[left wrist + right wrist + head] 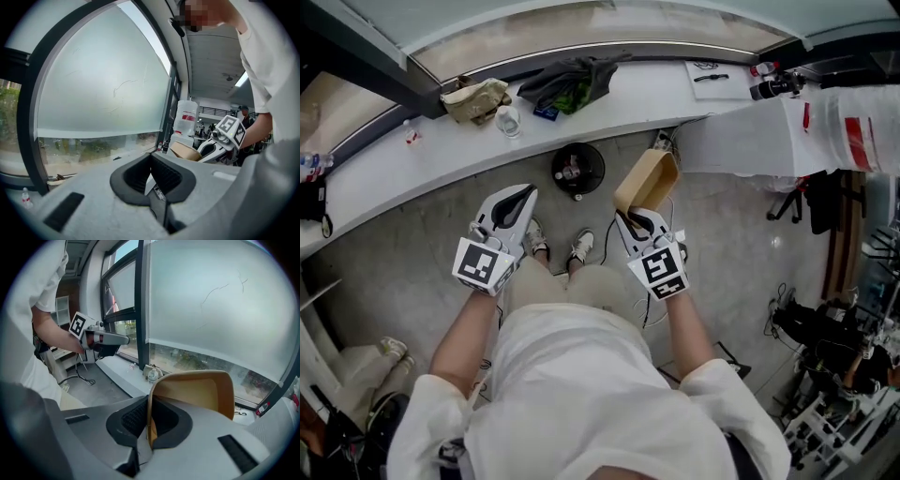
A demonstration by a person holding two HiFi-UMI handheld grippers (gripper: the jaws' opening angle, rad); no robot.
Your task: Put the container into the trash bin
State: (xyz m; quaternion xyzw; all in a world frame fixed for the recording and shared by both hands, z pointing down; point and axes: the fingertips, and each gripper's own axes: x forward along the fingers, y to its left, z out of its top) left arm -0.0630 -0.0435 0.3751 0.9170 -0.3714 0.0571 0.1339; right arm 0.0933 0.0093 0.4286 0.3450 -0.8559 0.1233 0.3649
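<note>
A tan, open container (645,178) hangs above the floor with one wall pinched in my right gripper (636,217). In the right gripper view that wall (197,394) stands upright between the black pads, and the right gripper (150,423) is shut on it. My left gripper (523,192) is held out level to its left, jaws together with nothing in them (151,173). A round black trash bin (577,169) stands on the floor beneath the ledge, between the two grippers and a little beyond them. The left gripper view also shows the container (185,151) off to its right.
A curved white window ledge (441,141) runs across the back, carrying a beige cloth (475,98), dark clothing (572,82) and a small plastic bottle (508,120). A white table (741,141) juts out at the right. The person's shoes (581,246) stand just before the bin.
</note>
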